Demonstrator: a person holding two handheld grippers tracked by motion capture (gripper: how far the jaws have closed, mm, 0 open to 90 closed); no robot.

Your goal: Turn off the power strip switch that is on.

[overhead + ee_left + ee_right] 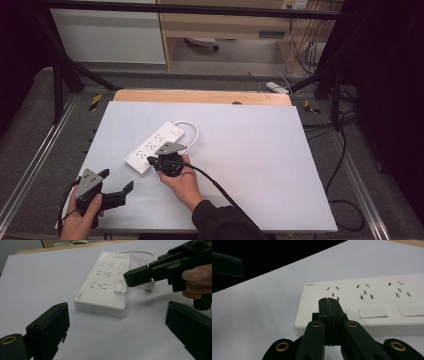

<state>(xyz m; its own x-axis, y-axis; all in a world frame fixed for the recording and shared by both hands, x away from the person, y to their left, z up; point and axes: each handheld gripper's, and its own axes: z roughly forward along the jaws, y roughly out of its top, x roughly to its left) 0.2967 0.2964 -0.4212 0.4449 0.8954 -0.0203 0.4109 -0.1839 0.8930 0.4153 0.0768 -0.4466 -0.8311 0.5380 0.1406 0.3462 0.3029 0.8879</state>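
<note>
- The right gripper [151,161] is pressed together with nothing in it. Its tip is seen at the near end of the strip [155,146], by the nearest switch [117,288].
- It looks like the switch is about to be pushed. Whether it is touched yet cannot be told, so the push is judged as still left to do.
- The left gripper [120,183] is spread wide and held at 7 o'clock on the table [260,150], apart from the strip.
- The strip is laid flat, left of the table's middle.
- Its long side runs from 7 o'clock to 1 o'clock. The cord [192,131] comes out at the 1 o'clock end.
</note>
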